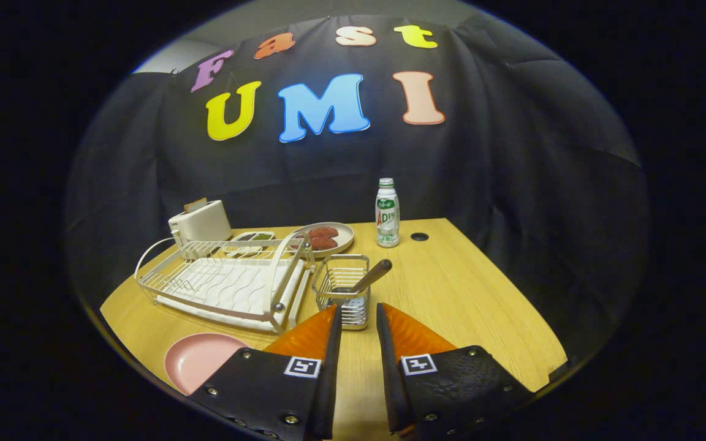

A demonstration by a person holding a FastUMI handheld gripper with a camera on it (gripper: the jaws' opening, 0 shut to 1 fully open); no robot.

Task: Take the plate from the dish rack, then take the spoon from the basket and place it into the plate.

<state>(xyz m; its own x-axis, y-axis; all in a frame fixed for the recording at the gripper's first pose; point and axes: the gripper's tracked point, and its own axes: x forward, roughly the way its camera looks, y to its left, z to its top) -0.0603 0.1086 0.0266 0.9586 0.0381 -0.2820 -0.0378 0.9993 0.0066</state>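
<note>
A pink plate (198,360) lies flat on the wooden table (451,294), in front of the dish rack and left of my left finger. The white wire dish rack (224,282) stands behind it with nothing in it. A small wire basket (344,288) stands just right of the rack, directly ahead of my fingers. A spoon with a brown handle (370,277) leans in it, handle up and to the right. My gripper (358,312) is open and holds nothing, its orange and black fingers (313,337) a short gap apart, tips just short of the basket.
A white toaster (201,222) stands behind the rack. Beside it lie a small tray (254,236) and a beige plate with reddish food (328,236). A white bottle with a green cap (387,213) stands at the back, a dark hole (419,236) in the tabletop beside it.
</note>
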